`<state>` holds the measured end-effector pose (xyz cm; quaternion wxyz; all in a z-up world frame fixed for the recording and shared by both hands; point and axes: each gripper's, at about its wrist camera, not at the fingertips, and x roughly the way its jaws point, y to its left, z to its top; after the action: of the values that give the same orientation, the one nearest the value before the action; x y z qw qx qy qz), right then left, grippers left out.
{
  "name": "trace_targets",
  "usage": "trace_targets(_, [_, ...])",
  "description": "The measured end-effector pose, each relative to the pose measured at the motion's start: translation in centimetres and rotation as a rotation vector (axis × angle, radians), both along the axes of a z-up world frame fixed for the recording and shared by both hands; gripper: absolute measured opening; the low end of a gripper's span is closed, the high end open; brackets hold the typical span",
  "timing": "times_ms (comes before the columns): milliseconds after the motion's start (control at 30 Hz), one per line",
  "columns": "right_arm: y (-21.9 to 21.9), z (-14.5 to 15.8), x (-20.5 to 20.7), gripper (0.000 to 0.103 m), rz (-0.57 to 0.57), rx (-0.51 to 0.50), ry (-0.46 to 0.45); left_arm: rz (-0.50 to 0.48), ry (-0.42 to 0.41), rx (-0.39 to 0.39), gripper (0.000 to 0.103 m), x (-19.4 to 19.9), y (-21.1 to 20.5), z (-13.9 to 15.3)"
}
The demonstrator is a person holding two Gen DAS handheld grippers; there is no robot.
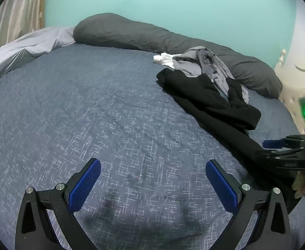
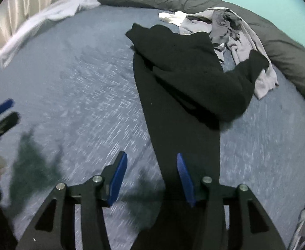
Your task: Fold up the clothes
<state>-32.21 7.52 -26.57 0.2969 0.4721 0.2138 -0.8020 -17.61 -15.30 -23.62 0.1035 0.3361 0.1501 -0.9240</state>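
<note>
A long black garment [image 2: 183,73] lies crumpled on the blue bedspread [image 2: 79,83], one strip of it trailing toward me. My right gripper [image 2: 151,155] hovers over that strip with its jaws apart; the cloth lies below them and the pads are not pressing on it. In the left wrist view the black garment [image 1: 210,100] is at the right, and the right gripper [image 1: 274,148] reaches in from the edge. My left gripper [image 1: 153,163] is wide open over bare bedspread [image 1: 90,104], holding nothing. Behind lie a grey garment [image 1: 202,62] and a white one [image 1: 165,59].
A long dark grey pillow [image 1: 131,31] runs along the teal wall at the far side. A pale grey sheet [image 1: 27,48] is bunched at the far left by a curtain [image 1: 13,10]. A cream padded headboard [image 1: 290,95] stands at the right.
</note>
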Motion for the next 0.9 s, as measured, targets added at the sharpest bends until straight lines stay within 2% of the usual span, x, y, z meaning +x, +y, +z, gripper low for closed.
trace_targets(133, [-2.1, -1.4, -1.1, 0.051, -0.006, 0.030, 0.011, 0.007, -0.003, 0.012, 0.103, 0.1, -0.3, -0.1])
trace_targets(233, [-3.5, -3.1, -1.6, 0.051, 0.003, 0.137, 0.039, 0.013, -0.004, 0.008, 0.103, 0.1, -0.6, 0.0])
trace_targets(300, [-3.9, -4.0, -2.1, 0.041, -0.015, 0.208, 0.061, 0.022, -0.002, 0.011, 0.103, 0.2, -1.0, 0.1])
trace_targets(333, [-3.8, -4.4, -2.4, 0.026, -0.037, 0.227, 0.061, 0.027, -0.001, 0.016, 0.103, 0.3, -1.2, 0.1])
trace_targets(367, [-3.5, -4.5, -2.6, 0.017, -0.047, 0.223, 0.054, 0.032, -0.001, 0.021, 0.103, 0.3, -1.4, 0.1])
trace_targets(467, [-2.8, -4.2, -2.7, 0.005, -0.059, 0.205, 0.054, 0.040, -0.003, 0.024, 0.103, 0.3, -1.7, 0.1])
trace_targets(567, [-2.0, -3.4, -2.4, 0.004, -0.056, 0.185, 0.069, 0.039, -0.008, 0.017, 0.103, 0.3, -1.7, 0.1])
trace_targets(700, [-1.5, -0.9, -1.2, 0.003, -0.012, 0.109, 0.079, 0.037, -0.006, -0.004, 0.103, 0.5, -1.5, 0.2])
trace_targets(900, [-1.8, 1.6, 1.7, 0.003, 0.068, 0.044, 0.060, 0.046, -0.017, 0.034, 0.103, 1.0, -2.1, -0.4])
